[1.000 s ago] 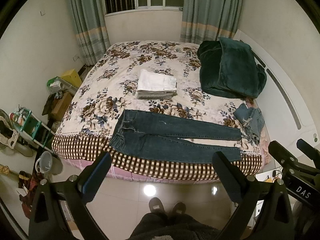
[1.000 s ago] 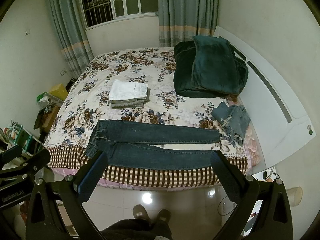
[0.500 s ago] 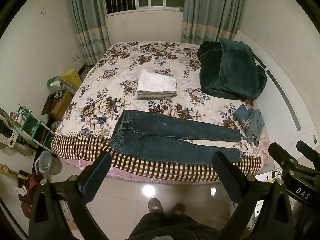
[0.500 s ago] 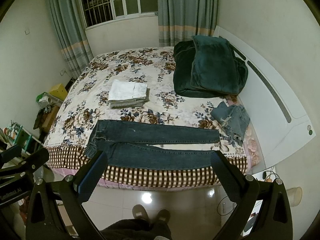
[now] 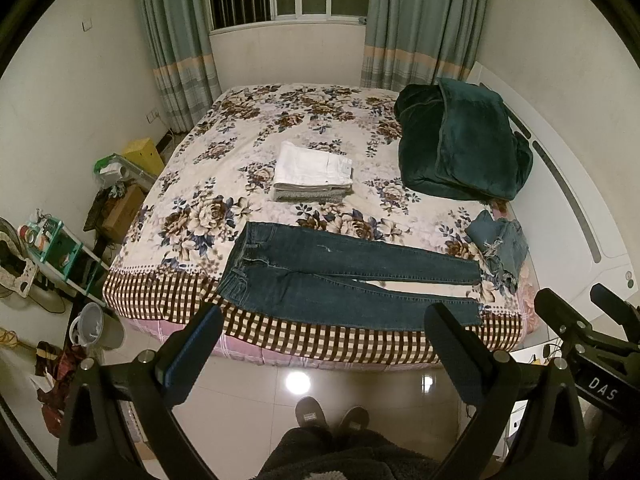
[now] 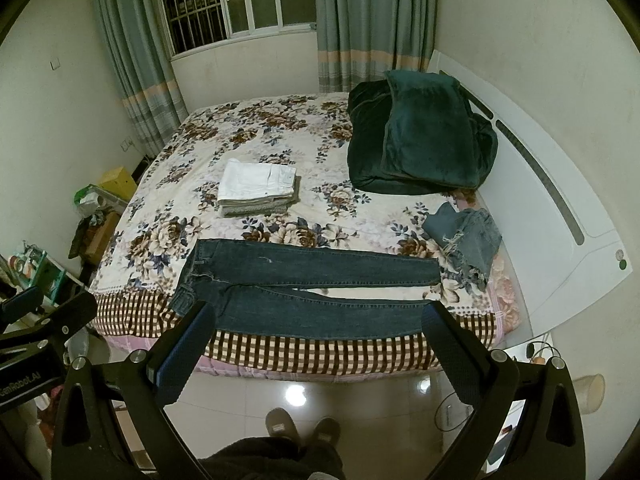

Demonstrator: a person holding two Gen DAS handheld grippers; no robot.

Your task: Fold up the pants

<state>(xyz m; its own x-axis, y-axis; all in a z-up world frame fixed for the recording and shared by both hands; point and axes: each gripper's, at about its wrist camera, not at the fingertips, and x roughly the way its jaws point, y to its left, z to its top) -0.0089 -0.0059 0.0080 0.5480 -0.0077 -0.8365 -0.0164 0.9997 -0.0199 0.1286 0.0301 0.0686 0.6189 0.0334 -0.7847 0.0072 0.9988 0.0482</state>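
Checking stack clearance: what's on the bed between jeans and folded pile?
Only bare floral bedspread between the jeans and the folded pile; both wrist views show it.

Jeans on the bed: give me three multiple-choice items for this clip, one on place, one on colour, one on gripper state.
1. Where do the jeans lie?
A. along the near edge of the bed
B. on the floor
C. on the green blanket

2. What colour is the top of the folded stack?
A. red
B. white
C. black

3. How are the left gripper and right gripper?
A. both shut on the jeans
B. one open, one shut
C. both open, holding nothing

Answers: 1 A, the jeans lie flat by the checked border; 2 B, the top piece is white; 3 C, both pairs of fingers are spread wide, short of the bed.
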